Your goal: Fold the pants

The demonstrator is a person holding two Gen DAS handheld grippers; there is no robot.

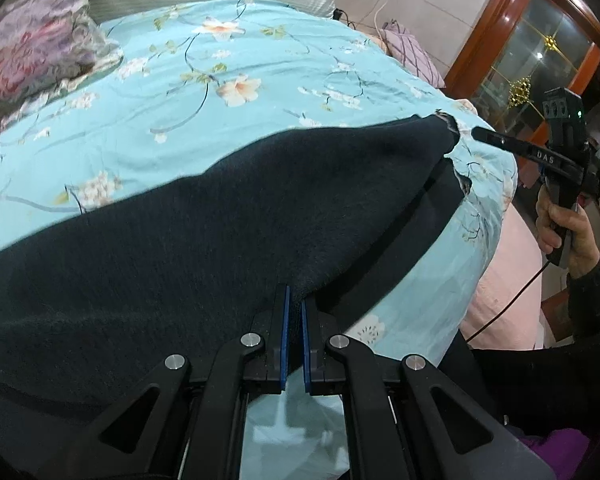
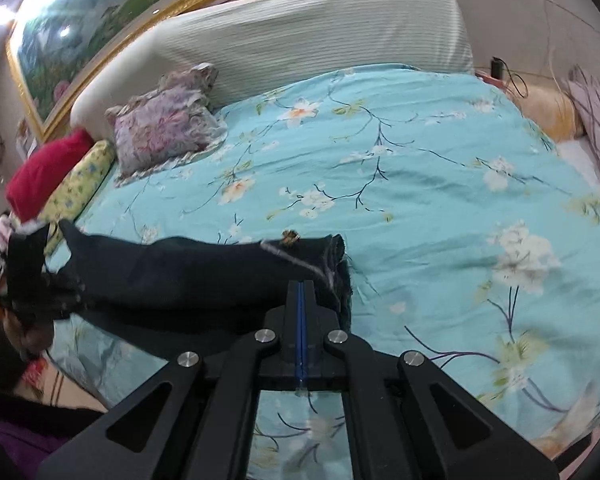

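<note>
Left wrist view: we see the dark pants [image 1: 220,220] stretched across the middle of the frame, lying over the bed's turquoise floral cover [image 1: 180,92]. Left hand-held gripper [image 1: 295,300], bottom centre, is clenched on a fold of the pants' near edge; dark cloth sits between the blue pads. At the right edge, the right hand-held gripper [image 1: 476,133] shows from the side, a hand [image 1: 568,232] on its grip, its tip just beside the far end of the pants; contact cannot be told from here.

Right wrist view: the pants [image 2: 188,272] run from the left edge to the centre, with a pale stitched seam and a small brass-coloured fitting near their right end. Right hand-held gripper [image 2: 301,286], bottom centre, is fully clenched, pads together; its tip overlaps the pants' edge, but we cannot tell whether cloth is caught. The cover [image 2: 420,200] fills the right half. A floral pillow [image 2: 160,132] lies upper left, a white headboard [image 2: 300,32] along the top.
</note>
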